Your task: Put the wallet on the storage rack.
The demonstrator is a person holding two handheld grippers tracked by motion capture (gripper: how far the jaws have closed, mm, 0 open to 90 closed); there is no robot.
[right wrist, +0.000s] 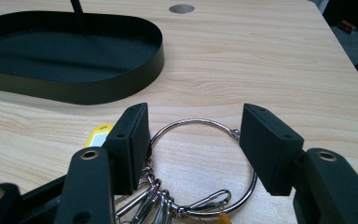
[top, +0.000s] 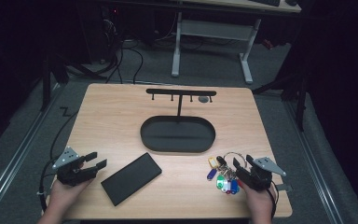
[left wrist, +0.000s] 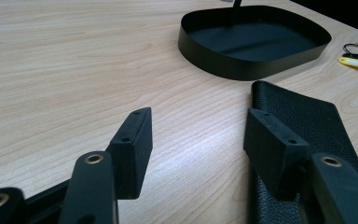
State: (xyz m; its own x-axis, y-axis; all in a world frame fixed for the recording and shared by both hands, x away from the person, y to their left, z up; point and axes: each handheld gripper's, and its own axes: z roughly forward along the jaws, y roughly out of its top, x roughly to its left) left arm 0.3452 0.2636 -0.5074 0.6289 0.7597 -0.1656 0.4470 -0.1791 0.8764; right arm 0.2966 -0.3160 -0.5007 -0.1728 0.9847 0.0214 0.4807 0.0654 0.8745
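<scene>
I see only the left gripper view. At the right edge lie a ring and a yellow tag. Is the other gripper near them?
Observer: Yes. The ring lies between the jaws of the right gripper. I cannot tell if they press it.
Operator: Where does the post in the tray lead?
Observer: Up to a black hook bar above the tray.
Operator: Are there more tags?
Observer: Yes, blue and green tags too.

Key ring [right wrist: 200,168] w/ colored tags [top: 224,183], flat, table's near-right; maybe touching.
</scene>
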